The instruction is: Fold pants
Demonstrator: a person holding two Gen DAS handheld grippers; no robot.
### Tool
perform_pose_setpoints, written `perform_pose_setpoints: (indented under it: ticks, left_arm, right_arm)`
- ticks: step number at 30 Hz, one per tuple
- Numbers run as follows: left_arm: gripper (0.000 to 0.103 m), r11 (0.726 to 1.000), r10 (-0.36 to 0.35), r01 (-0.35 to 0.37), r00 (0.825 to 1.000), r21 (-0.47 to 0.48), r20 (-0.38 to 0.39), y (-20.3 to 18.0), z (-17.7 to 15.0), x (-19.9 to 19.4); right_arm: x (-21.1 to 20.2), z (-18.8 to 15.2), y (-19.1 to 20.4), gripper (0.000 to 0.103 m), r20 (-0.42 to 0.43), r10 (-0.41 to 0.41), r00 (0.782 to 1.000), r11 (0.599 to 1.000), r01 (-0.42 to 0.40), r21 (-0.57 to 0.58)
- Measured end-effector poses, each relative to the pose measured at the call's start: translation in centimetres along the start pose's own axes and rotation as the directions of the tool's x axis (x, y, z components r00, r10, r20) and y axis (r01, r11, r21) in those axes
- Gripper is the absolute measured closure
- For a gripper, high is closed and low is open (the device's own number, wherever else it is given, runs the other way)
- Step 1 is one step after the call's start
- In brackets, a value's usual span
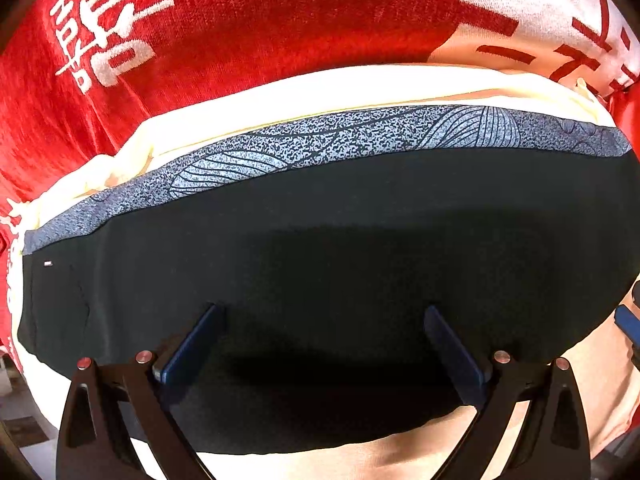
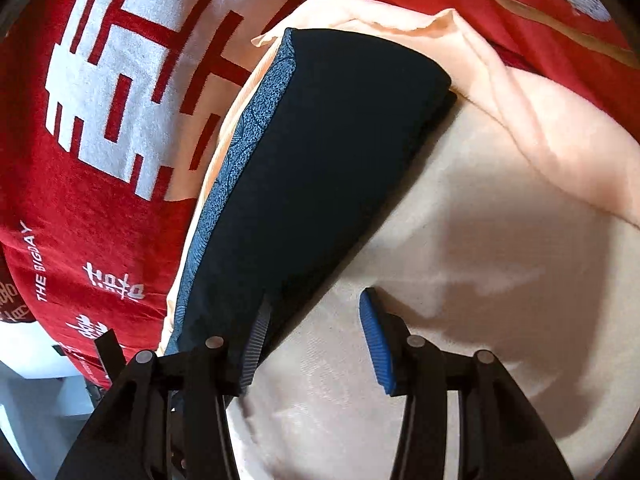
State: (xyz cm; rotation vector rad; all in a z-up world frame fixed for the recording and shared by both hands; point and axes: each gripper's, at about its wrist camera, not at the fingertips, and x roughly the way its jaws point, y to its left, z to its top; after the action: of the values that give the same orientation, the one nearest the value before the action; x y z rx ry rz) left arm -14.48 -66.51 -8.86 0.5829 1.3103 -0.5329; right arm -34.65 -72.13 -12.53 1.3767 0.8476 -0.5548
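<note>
- Pants look folded already, a neat dark block on the cream sheet.
- Left gripper spread wide right above them, holding nothing.
- Right gripper apart too, pants at its left finger.
- Little left, I reckon.

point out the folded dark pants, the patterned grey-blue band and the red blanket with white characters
folded dark pants [image 1: 340, 240], left wrist view, flat middle
patterned grey-blue band [image 1: 320, 140], left wrist view, mid-strip
red blanket with white characters [image 2: 52, 208], right wrist view, plain red area
</note>
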Motion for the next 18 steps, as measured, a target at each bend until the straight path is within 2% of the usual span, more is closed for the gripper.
perform_pose_setpoints:
  ticks: [4,10,12,15,18]
  left_arm:
    - [0.001,1.000,0.008,-0.008,1.000,-0.003,-0.012,0.1,0.7,0.6]
    - [0.001,0.998,-0.069,0.069,0.997,0.009,0.033,-2.0,1.8,-1.6]
    - [0.001,0.997,-0.068,0.068,0.997,0.022,0.022,-3.0,2.1,-1.3]
    - [0.001,0.998,-0.035,0.036,0.999,0.045,-0.035,-4.3,2.2,-0.1]
    - [0.001,1.000,-0.024,0.025,0.998,0.018,-0.054,-4.3,2.3,0.1]
  right_arm:
    - [0.0,0.2,-0.3,0.053,0.005,0.028,1.000,1.000,-0.028,0.013]
    - [-0.3,0.5,-1.3,0.053,0.032,0.079,0.996,0.995,-0.081,0.067]
    - [-0.3,0.5,-1.1,0.053,0.032,0.073,0.997,0.995,-0.075,0.063]
    - [-0.3,0.6,-0.9,0.053,0.031,0.063,0.998,0.996,-0.065,0.065]
    - [-0.4,0.9,-1.0,0.053,0.039,0.059,0.997,0.994,-0.062,0.085]
